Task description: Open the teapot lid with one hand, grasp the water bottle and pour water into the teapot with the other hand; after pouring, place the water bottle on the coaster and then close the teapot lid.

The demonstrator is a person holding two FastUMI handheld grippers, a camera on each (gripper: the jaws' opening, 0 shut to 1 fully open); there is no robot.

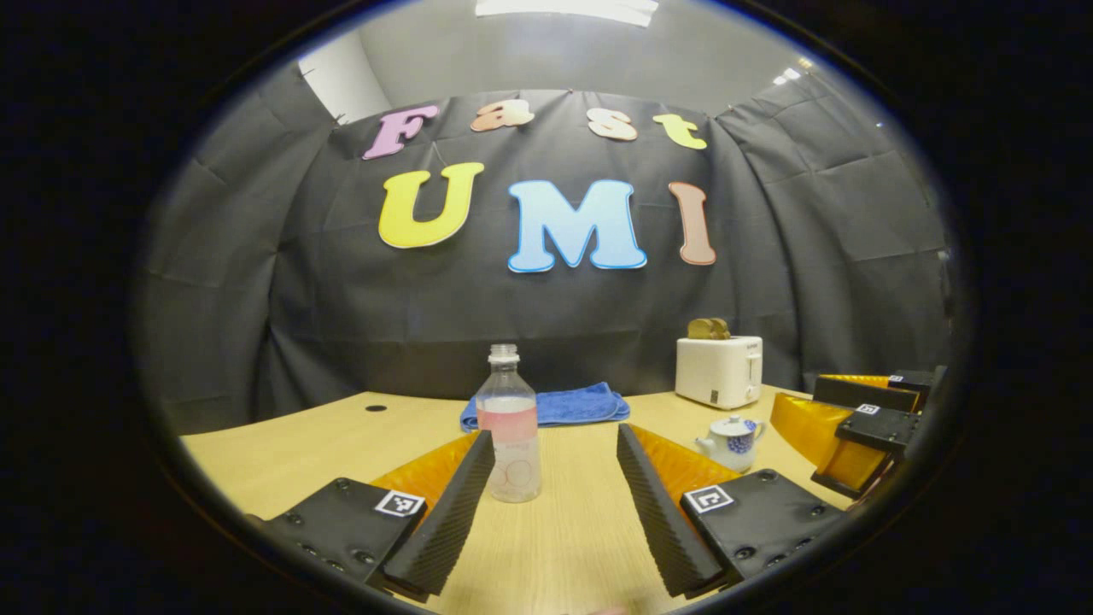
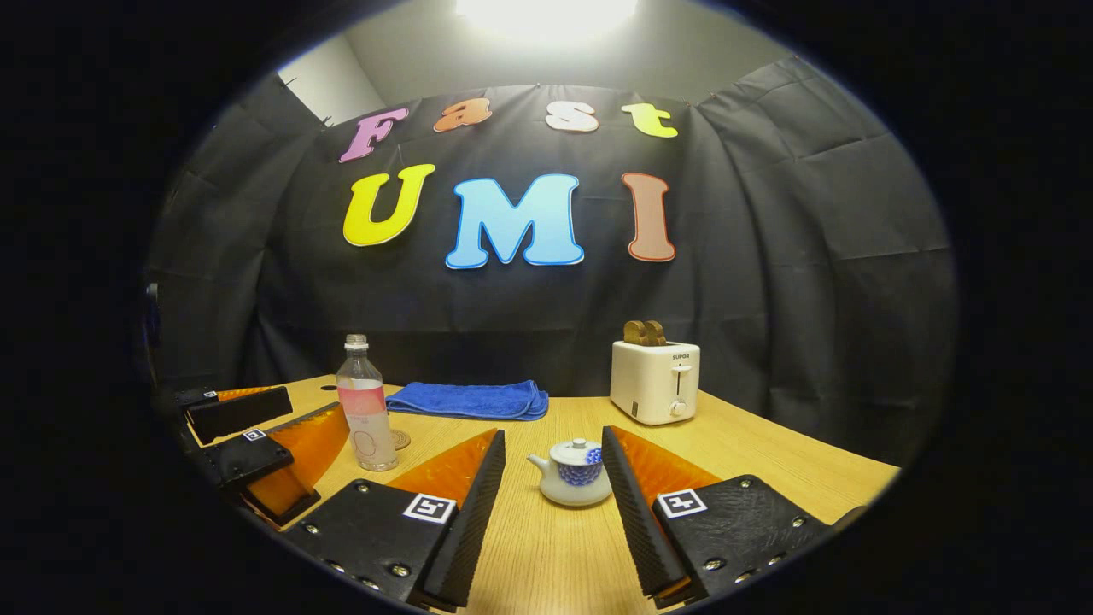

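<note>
A clear water bottle (image 1: 509,427) with a pink label stands upright on the wooden table, just ahead of my open left gripper (image 1: 555,453) and close to its left finger. In the right gripper view the bottle (image 2: 365,406) stands at the left, with a small round coaster (image 2: 400,440) behind it. A white teapot (image 2: 574,472) with blue flowers sits with its lid on, between the fingers of my open right gripper (image 2: 553,457) and slightly ahead of them. The teapot (image 1: 731,442) also appears right of my left gripper. Neither gripper touches anything.
A folded blue towel (image 2: 468,400) lies at the back of the table (image 2: 768,470). A white toaster (image 2: 656,381) with toast in it stands at the back right. The right gripper (image 1: 858,418) appears at the far right of the left gripper view.
</note>
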